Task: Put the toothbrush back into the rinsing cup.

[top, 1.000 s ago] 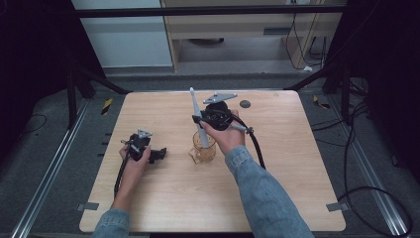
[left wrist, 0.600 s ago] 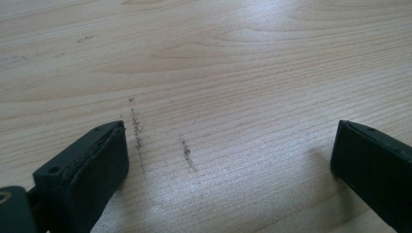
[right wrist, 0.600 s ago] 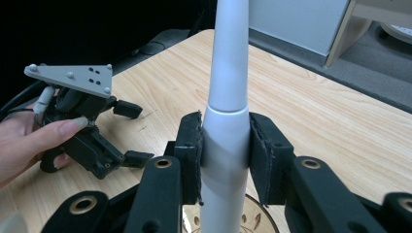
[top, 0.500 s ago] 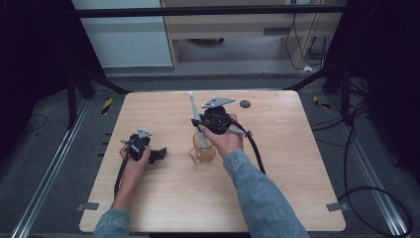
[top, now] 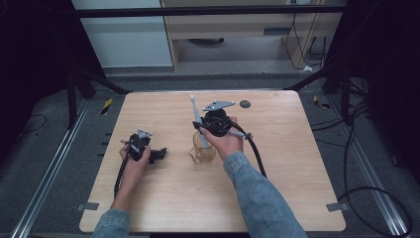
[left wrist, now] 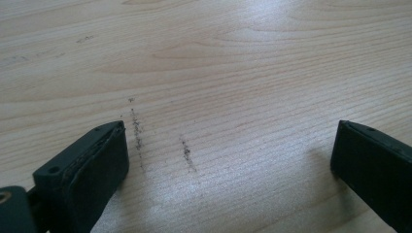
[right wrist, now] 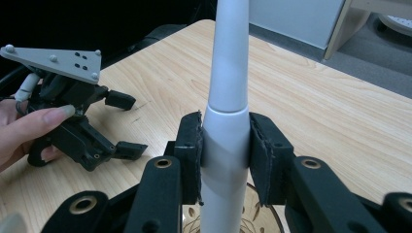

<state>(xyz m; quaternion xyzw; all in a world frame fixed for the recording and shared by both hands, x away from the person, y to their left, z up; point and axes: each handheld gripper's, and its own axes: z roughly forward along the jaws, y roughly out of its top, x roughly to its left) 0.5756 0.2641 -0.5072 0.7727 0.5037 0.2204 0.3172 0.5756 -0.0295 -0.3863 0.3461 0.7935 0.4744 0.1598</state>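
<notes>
A long white and grey toothbrush-like stick (top: 196, 115) stands nearly upright near the middle of the table, and my right gripper (top: 203, 131) is shut on its thick lower part. In the right gripper view the pads (right wrist: 191, 145) clamp the white handle (right wrist: 226, 97) from both sides. Just below it stands a clear patterned glass (top: 202, 153), whose rim (right wrist: 260, 216) shows under the jaws; the stick's lower end sits at its mouth. My left gripper (top: 159, 154) rests on the table to the left, open, with bare wood (left wrist: 218, 58) between its jaws. It is also in the right gripper view (right wrist: 125, 125).
The wooden table (top: 297, 163) has a small dark round disc (top: 245, 103) near its far edge. Black cables trail from both grippers toward the person. Dark floor, metal rails and frame legs surround the table.
My right gripper and the stick have shifted slightly lower in the high view, over the glass. The left gripper has not moved.
</notes>
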